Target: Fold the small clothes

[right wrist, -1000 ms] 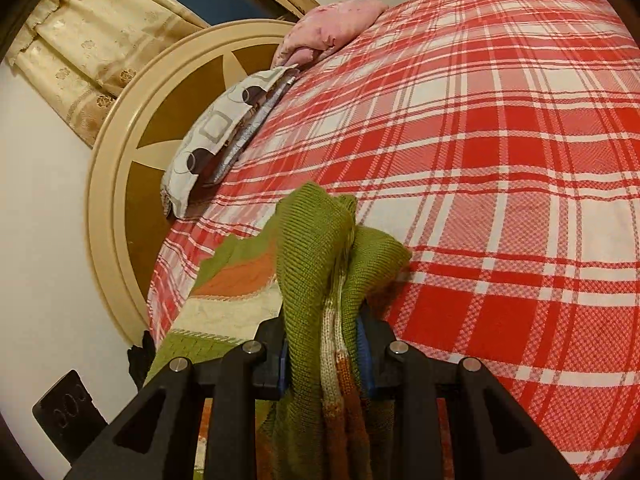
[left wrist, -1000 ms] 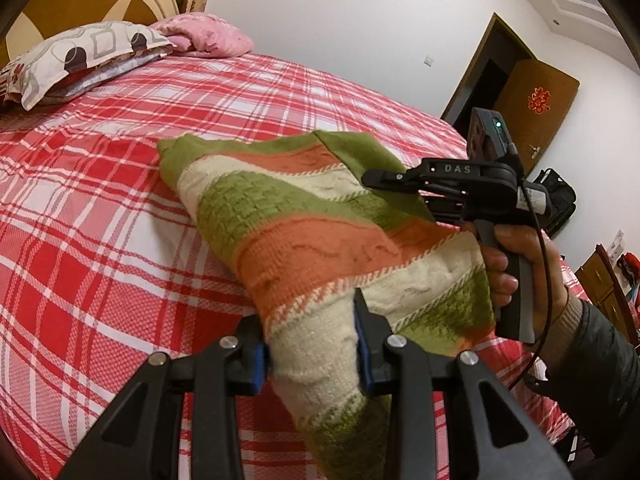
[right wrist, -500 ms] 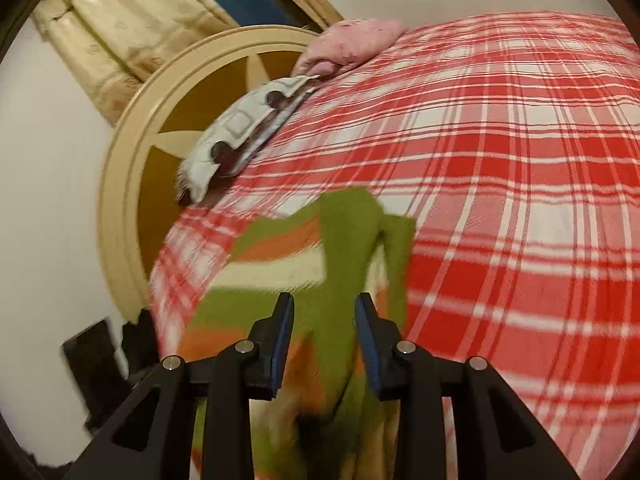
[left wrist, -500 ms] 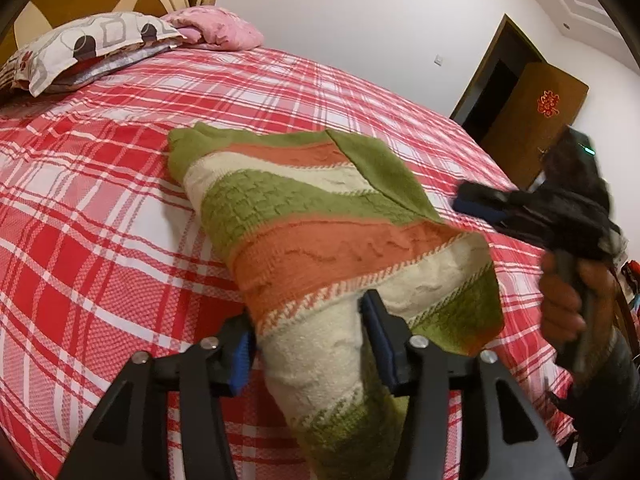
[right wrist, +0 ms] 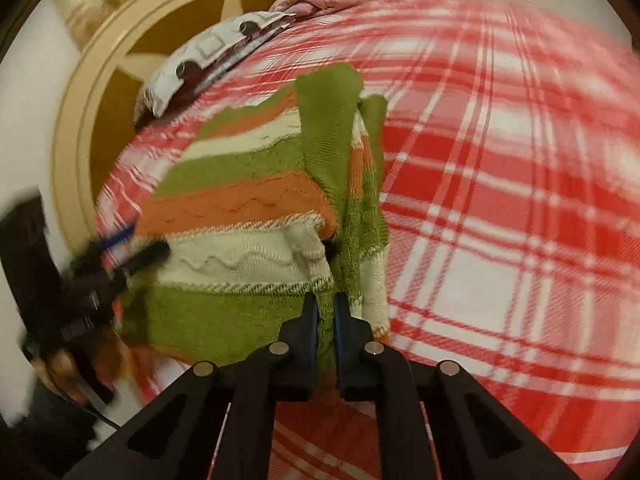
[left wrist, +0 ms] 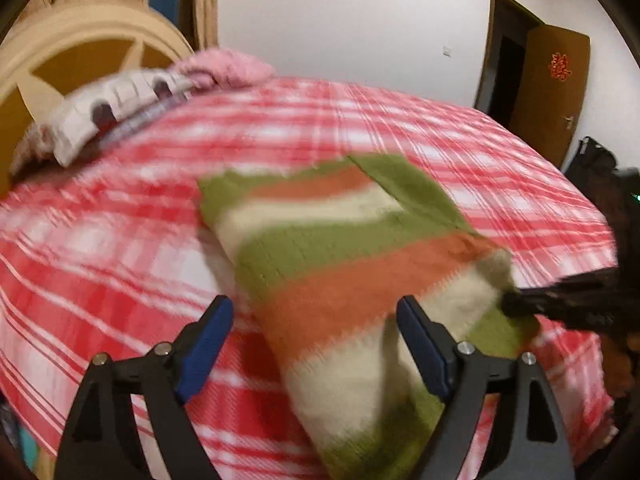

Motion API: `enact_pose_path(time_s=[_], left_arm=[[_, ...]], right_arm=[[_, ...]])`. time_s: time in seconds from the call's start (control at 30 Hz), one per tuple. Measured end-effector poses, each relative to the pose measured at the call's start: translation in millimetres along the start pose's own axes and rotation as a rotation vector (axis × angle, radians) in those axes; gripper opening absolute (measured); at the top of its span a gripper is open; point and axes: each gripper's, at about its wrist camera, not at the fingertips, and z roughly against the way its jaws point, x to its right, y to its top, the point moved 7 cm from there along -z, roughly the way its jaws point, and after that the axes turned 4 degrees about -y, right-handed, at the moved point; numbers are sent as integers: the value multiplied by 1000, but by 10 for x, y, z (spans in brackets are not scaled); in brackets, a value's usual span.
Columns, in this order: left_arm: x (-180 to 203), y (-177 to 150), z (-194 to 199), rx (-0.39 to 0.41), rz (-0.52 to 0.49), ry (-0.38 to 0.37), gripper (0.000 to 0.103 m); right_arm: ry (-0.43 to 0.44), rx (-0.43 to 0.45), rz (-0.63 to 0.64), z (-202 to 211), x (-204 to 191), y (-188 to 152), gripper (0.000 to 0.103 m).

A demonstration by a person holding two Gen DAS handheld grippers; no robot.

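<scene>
Sweater, striped green, orange and cream, lies folded on my red plaid bedspread, near the bed's near edge in the left wrist view. To its left the plaid runs bare and wide toward the patterned pillow and the round headboard; beyond it, toward the pink pillow and the far wall, the cover is open too. On the right of that view the bare cloth narrows toward the door.

My left gripper stands wide apart, its jaws having just been opening. The sweater's lower end lies between the blue pads, but neither pad presses on it, though the right one sits close against the knit.

My right gripper shows from its own camera with its jaws drawn together, having just been closing. They sit at the green hem by the sweater's folded right edge, and a thin bit of green knit seems to lie in the narrow gap; I cannot tell whether they pinch it. In the left view this gripper is a dark blur at the sweater's right corner. Right of the sweater in my right view, the plaid stretches empty to the bed's far side.
</scene>
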Motion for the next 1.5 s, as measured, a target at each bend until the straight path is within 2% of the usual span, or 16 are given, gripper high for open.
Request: enact_pose_path(time_s=[0.13, 0.2, 0.23, 0.3, 0.37, 0.47, 0.7, 0.83, 0.97, 1.03, 1.07, 1.13, 1.2, 1.37, 1.43, 1.5], left_arm=[[-242, 174, -128, 12, 32, 54, 90], [-283, 127, -258, -21, 35, 69, 90], [-292, 80, -320, -39, 37, 77, 90], [-283, 10, -392, -54, 53, 72, 91], [-282, -27, -391, -42, 91, 51, 91], [-157, -101, -455, -55, 102, 2, 91], [-43, -191, -196, -60, 83, -4, 92], [-10, -315, -37, -69, 60, 11, 98], [25, -413, -98, -99, 45, 18, 100], [40, -444, -126, -107, 46, 11, 103], [48, -464, -142, -113, 50, 9, 103], [95, -520, -153, -131, 51, 1, 103], [139, -536, -106, -133, 44, 7, 103], [277, -496, 220, -112, 12, 3, 103], [314, -465, 442, -85, 9, -8, 103], [334, -437, 632, -55, 9, -7, 103]], right_arm=[[-36, 139, 56, 311, -211, 278, 12], [-25, 207, 116, 358, -413, 449, 41], [11, 216, 134, 336, -499, 491, 46], [27, 191, 137, 178, -562, 563, 46], [-39, 127, 116, -33, -439, 547, 46], [-61, 44, 88, -247, -206, 356, 27], [-115, 124, 61, 5, -13, 290, 28], [-77, 238, 177, 285, -396, 226, 28], [-100, 190, 227, 79, -499, 116, 28], [-149, 104, 173, -162, -261, 21, 28], [-106, 98, 128, -202, -181, -1, 28], [-21, 123, 71, -152, -61, -29, 28], [-16, 122, 55, -94, -41, -62, 28], [-125, 161, 88, 238, -111, -189, 30], [-132, 197, 73, 471, -127, -271, 31], [-143, 250, 66, 751, -159, -344, 43]])
